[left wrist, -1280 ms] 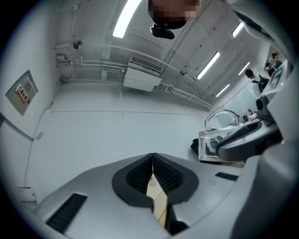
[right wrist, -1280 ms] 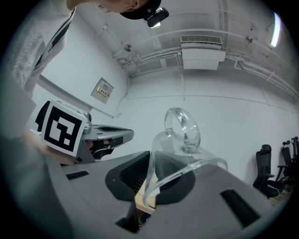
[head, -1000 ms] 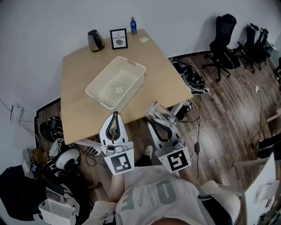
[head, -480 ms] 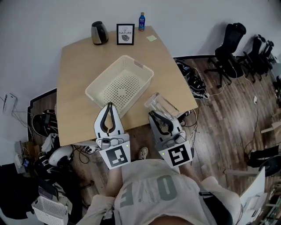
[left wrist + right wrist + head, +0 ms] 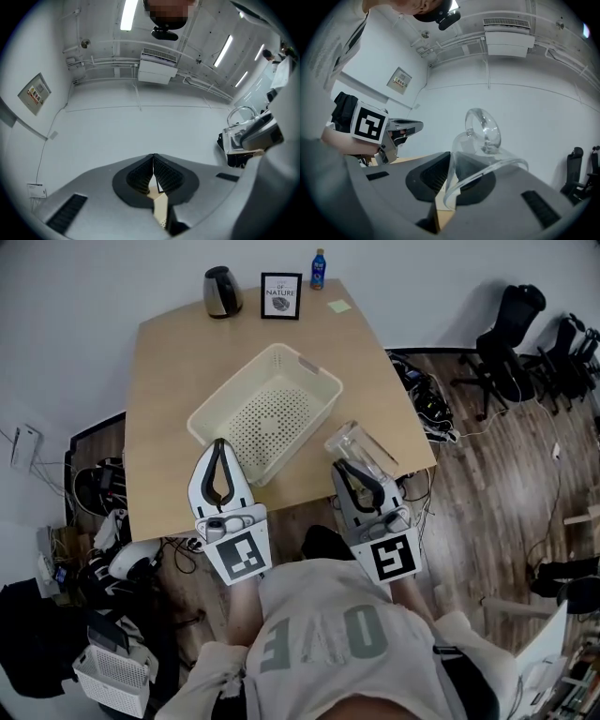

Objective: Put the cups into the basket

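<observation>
A clear glass cup (image 5: 355, 448) with a handle (image 5: 483, 130) is pinched by its rim in my right gripper (image 5: 349, 470), which is shut on it at the table's front right edge, pointing upward. The cream perforated basket (image 5: 309, 386) lies in the middle of the table (image 5: 169, 371), with nothing visible inside it, ahead and left of the cup. My left gripper (image 5: 218, 454) is shut with nothing in it, its tips over the basket's near corner. In the left gripper view the jaws (image 5: 153, 161) meet tip to tip, tilted toward the wall and ceiling.
At the table's far edge stand a dark kettle (image 5: 220, 291), a framed picture (image 5: 280, 295), a blue bottle (image 5: 318, 269) and a yellow note (image 5: 338, 306). Cables (image 5: 424, 399) lie on the wood floor to the right, office chairs (image 5: 514, 343) beyond. Bags and a small basket (image 5: 111, 667) sit at the left.
Both grippers have come forward from beside the table's front edge to over it. The cup, held all along, is now closer to the basket. The view has shifted toward the table.
</observation>
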{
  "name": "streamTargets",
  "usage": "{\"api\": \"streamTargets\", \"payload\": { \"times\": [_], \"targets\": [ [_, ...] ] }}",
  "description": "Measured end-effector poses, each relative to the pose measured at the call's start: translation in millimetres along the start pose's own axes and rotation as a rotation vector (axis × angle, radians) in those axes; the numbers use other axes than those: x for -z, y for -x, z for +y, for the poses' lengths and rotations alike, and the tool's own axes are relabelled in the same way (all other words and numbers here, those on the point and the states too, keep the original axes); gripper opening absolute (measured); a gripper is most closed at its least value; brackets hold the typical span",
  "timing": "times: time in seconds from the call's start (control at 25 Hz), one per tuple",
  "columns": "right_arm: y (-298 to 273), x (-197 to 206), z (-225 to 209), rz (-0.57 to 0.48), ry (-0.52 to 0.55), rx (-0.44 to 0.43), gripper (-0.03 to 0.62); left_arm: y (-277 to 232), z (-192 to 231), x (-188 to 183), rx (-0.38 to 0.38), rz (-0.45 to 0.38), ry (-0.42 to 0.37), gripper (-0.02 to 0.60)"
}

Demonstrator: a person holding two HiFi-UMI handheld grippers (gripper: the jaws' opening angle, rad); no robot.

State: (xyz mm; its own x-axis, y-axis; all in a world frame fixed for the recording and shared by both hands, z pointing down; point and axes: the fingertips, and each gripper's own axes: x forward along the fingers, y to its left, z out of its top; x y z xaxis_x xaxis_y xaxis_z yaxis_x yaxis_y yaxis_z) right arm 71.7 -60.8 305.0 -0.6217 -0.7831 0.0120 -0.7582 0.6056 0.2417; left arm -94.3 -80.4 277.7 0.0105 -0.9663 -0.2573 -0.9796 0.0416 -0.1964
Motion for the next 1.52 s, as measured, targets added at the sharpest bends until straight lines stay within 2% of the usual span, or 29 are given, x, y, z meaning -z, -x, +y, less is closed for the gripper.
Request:
{"api": "streamTargets", "payload": {
  "times": [0.12,0.44,0.72,1.04,1.32,1.52],
  "targets": [
    [0,2,-5,-0.005,0.004,0.024,0.021,-10,-1,2,-0.002,-0.008,0.014,0.011],
    [-14,-2,-29,-0.025,-0.019,0.054,0.021,-32,-26,5,0.062,0.012,-0.001,0.011],
    [-54,-2,-42,-0.035,0.012,0.017,0.021,-62,-18,4,0.052,-0.016,-0.035,0.011],
    [-132,-18,-50,-0.101,0.009,-0.034,0.021,-118,23,1,0.024,-0.055,-0.12,0.011],
    [-190,-2,-48,-0.046,0.063,-0.132,0.021,-157,38,32,0.034,-0.015,-0.145,0.011],
    [-221,33,-42,0.094,0.219,-0.223,0.021,-173,41,61,0.06,0.015,-0.132,0.011]
  ]
}}
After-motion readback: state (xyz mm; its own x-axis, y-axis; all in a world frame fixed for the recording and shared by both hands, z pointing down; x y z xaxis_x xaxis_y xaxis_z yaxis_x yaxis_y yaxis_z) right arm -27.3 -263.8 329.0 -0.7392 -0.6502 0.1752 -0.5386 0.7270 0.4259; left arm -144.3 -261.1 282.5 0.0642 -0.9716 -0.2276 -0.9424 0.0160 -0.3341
